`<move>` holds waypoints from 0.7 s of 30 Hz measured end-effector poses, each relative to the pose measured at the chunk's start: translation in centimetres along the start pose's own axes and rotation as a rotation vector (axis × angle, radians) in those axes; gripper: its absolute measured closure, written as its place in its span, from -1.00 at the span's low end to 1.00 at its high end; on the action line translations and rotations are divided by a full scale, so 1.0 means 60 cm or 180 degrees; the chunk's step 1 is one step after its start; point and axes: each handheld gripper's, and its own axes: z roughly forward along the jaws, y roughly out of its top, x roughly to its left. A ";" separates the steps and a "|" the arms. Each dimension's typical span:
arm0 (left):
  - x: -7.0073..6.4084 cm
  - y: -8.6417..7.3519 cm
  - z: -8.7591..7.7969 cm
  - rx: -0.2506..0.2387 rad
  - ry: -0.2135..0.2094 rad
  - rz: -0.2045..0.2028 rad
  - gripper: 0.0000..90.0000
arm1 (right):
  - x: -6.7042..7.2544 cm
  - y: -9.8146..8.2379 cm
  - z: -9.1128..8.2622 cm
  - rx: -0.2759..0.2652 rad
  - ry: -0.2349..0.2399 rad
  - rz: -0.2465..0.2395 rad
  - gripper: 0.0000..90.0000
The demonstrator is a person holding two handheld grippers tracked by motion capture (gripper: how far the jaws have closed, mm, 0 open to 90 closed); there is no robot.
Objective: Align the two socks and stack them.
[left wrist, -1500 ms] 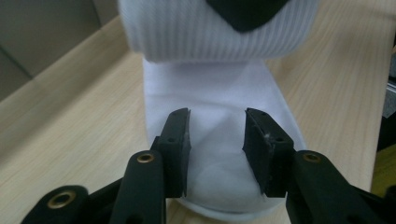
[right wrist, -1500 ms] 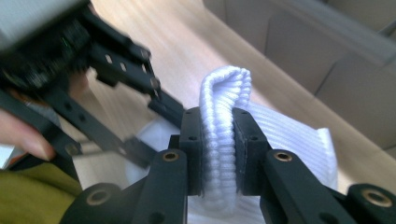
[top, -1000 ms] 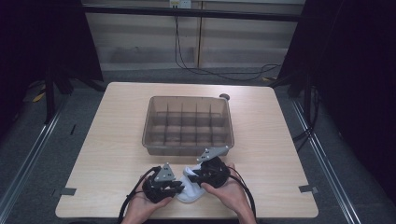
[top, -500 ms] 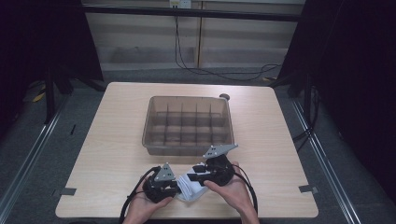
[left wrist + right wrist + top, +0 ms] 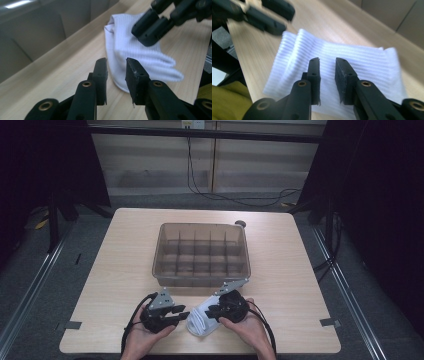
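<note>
Since earlier: left tool has drawn a little away from the white cloth, its jaws just opening; right tool has kept its place, its jaws just closing, with no fold caught between them.
Left tool: jaws a narrow gap apart, gripping nothing; in the left tool view the cloth lies just ahead of the tips and a little to their right, not touched.
Right tool: jaws a narrow gap apart; in the right tool view they hang over the cloth, which spreads beneath and beyond the tips; whether the tips touch it I cannot tell.
White cloth: folded, ribbed, flat on the tabletop, between the two tools.
Beyond: clear divided bin stands past both tools, apart from the cloth.
</note>
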 end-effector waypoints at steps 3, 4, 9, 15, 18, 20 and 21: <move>0.004 0.005 -0.003 -0.0051 -0.0034 -0.0035 0.55 | 0.004 -0.004 0.011 0.0035 0.0057 -0.0047 0.61; 0.003 0.008 -0.001 -0.0064 -0.0026 -0.0033 0.54 | 0.006 -0.005 0.013 0.0071 0.0058 -0.0077 0.59; -0.007 0.027 0.017 -0.0114 -0.0179 -0.0037 0.55 | -0.004 -0.002 -0.014 -0.0199 0.0179 -0.0010 0.71; -0.031 0.037 0.064 0.0208 -0.0223 0.0177 0.65 | -0.036 -0.004 -0.050 -0.0257 -0.0172 0.0164 0.76; -0.035 0.026 0.079 0.0367 -0.0284 0.0203 0.72 | -0.051 -0.011 -0.046 -0.0222 -0.0263 0.0254 0.69; -0.037 0.022 0.081 0.0380 -0.0270 0.0214 0.73 | -0.061 -0.015 -0.041 -0.0169 -0.0305 0.0317 0.55; -0.038 0.022 0.080 0.0383 -0.0273 0.0238 0.73 | -0.065 -0.017 -0.037 -0.0165 -0.0271 0.0329 0.49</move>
